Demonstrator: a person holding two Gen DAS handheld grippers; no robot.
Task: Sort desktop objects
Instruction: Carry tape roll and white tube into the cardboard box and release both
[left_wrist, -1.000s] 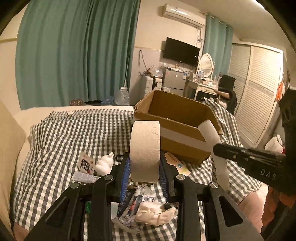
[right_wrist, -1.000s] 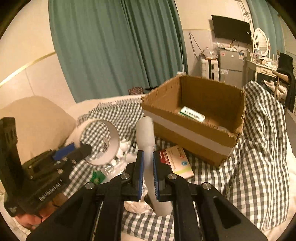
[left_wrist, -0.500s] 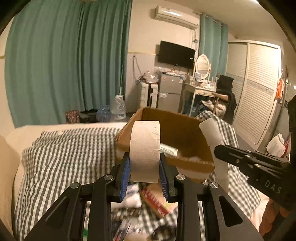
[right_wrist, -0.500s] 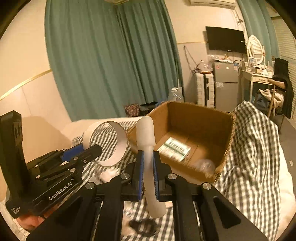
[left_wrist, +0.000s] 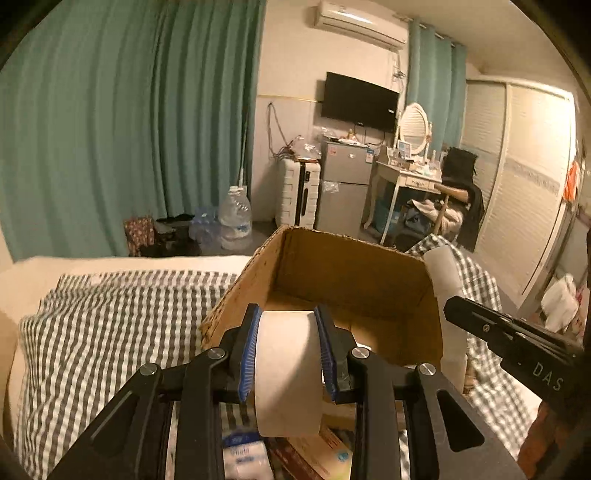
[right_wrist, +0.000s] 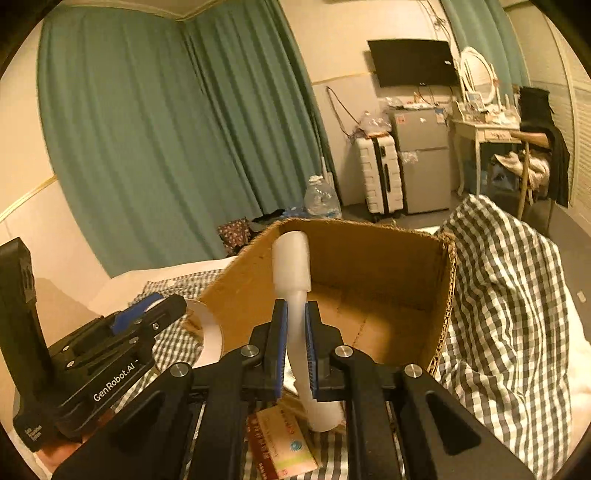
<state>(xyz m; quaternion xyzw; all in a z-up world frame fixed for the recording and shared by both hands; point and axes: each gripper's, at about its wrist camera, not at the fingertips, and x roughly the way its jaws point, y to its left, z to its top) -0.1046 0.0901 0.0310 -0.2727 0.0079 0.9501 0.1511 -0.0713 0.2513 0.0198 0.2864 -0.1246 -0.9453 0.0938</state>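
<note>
A beige tape roll (left_wrist: 287, 380) stands on edge between the blue pads of my left gripper (left_wrist: 286, 332), which is shut on it. My right gripper (right_wrist: 295, 321) is shut on the squeezed body of a white plastic bottle (right_wrist: 291, 258), cap end up. Both hover at the near rim of an open cardboard box (left_wrist: 354, 280), whose brown floor (right_wrist: 369, 317) shows. In the left wrist view the right gripper (left_wrist: 465, 314) and bottle (left_wrist: 445, 284) come in from the right. In the right wrist view the left gripper (right_wrist: 162, 310) and roll (right_wrist: 211, 336) sit at the left.
A grey checked bedspread (left_wrist: 110, 314) covers the bed under the box. A flat medicine box (right_wrist: 284, 443) and a blue-and-white packet (left_wrist: 243, 458) lie below the grippers. Beyond the bed stand water bottles (left_wrist: 234, 218), a white suitcase (left_wrist: 299, 192), a small fridge and a dressing table.
Both grippers have carried their loads forward and slightly up to the box's near rim. The box looms larger, and the loose items on the bedspread have dropped to the frames' lower edges.
</note>
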